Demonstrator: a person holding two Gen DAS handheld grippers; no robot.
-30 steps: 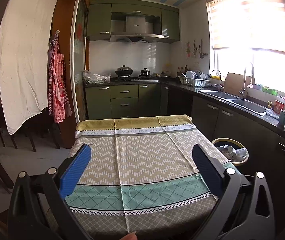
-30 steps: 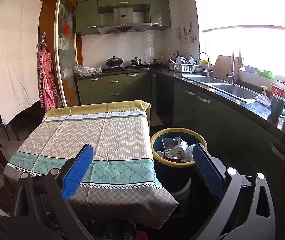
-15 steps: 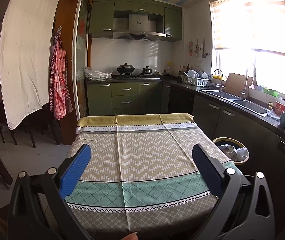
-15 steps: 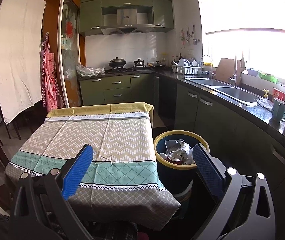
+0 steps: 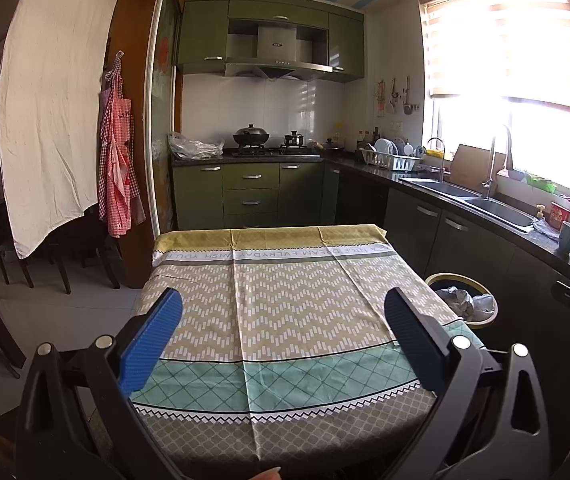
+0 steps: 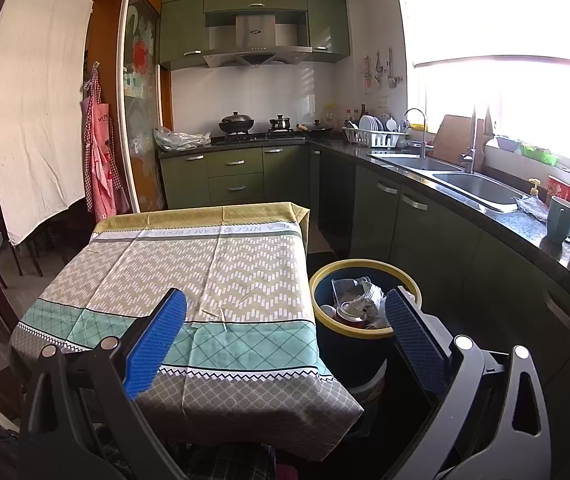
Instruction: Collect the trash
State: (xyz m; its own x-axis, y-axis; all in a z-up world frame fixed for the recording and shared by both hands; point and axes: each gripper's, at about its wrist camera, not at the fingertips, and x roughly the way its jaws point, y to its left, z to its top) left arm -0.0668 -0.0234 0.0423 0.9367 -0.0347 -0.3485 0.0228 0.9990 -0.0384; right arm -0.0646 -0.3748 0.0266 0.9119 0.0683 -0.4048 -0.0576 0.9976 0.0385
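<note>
A dark blue trash bin with a yellow rim stands on the floor right of the table; crumpled wrappers and a cup lie inside it. It also shows in the left wrist view. My left gripper is open and empty, held above the near part of the table with the patterned cloth. My right gripper is open and empty, above the table's near right corner and the bin. The cloth carries no loose items that I can see.
A green kitchen counter with a double sink and mugs runs along the right. A stove with pots stands at the back. A red apron and a white sheet hang left, with dark chairs below.
Both grippers have risen and drawn back slightly, so the table and bin sit lower in view. Both stay open and empty.
</note>
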